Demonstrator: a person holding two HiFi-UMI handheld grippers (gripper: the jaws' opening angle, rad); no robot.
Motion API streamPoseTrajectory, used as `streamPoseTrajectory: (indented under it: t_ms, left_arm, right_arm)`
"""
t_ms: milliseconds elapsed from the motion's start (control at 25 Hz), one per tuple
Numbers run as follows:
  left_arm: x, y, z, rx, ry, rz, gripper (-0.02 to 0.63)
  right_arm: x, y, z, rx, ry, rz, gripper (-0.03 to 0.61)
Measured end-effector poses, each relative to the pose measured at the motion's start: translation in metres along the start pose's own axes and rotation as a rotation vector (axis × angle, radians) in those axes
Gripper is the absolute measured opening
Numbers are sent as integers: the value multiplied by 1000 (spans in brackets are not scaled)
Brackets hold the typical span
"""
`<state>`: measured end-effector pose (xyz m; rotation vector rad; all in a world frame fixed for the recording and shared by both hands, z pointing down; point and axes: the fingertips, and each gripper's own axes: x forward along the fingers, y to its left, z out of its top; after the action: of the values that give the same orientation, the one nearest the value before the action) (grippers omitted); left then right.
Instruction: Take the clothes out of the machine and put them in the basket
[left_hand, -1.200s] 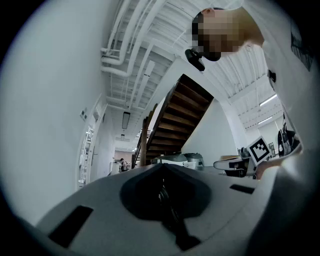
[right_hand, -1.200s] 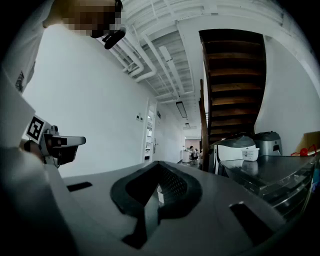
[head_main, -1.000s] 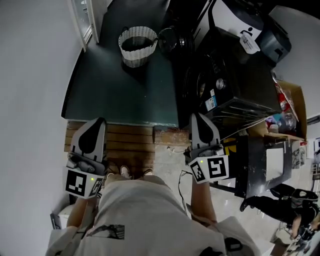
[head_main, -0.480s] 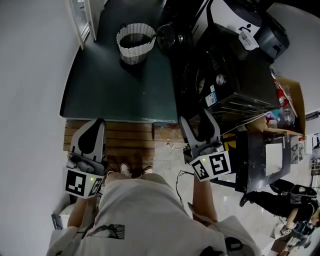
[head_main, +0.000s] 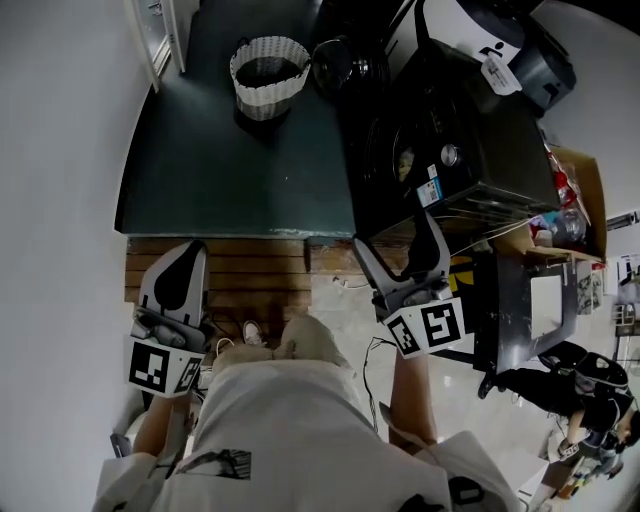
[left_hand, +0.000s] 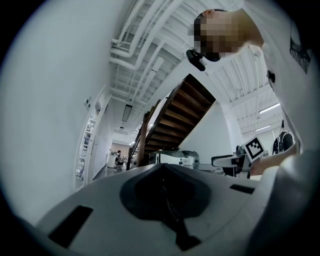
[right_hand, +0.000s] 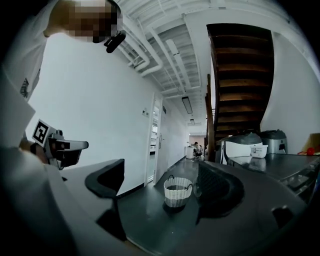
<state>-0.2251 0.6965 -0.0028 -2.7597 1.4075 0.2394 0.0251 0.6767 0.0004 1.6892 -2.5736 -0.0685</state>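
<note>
Indoors, left gripper (head_main: 192, 250) closed and empty, right gripper (head_main: 393, 232) with jaws just opening, empty, basket (head_main: 262, 95) and machine (head_main: 440, 140) ahead.

your head view is evenly lit but rather dim in its upper part, where the dark floor (head_main: 230, 170) and the black machine (head_main: 460, 120) swallow most of the light, while the white wall (head_main: 60, 200) at the left is bright, and straight edges bend strongly near the borders. both gripper views are round fisheye pictures with black corners; strip lights (left_hand: 269, 108) on the white ceiling (left_hand: 165, 30) give the light from above, and what is nearest to the lens is soft and out of focus. the basket (right_hand: 178, 191) throws only a weak shadow on the shiny floor.
</note>
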Motion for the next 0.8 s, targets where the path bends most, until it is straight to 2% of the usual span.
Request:
streamPoseTrajectory:
  t_ms: [200, 400, 600, 800]
  left_arm:
    - [22, 12, -16, -22, 18, -22, 12]
    - [72, 39, -38, -45, 55, -36, 12]
    - [179, 66, -46, -22, 85, -78, 12]
    - [306, 66, -14, 23, 110, -162, 12]
  right_arm:
    - [17, -10, -16, -4, 42, -32, 445]
    - [69, -41, -35, 8, 69, -42, 445]
    - [141, -103, -46, 27, 81, -54, 445]
    - [210, -177, -24, 84, 82, -40, 445]
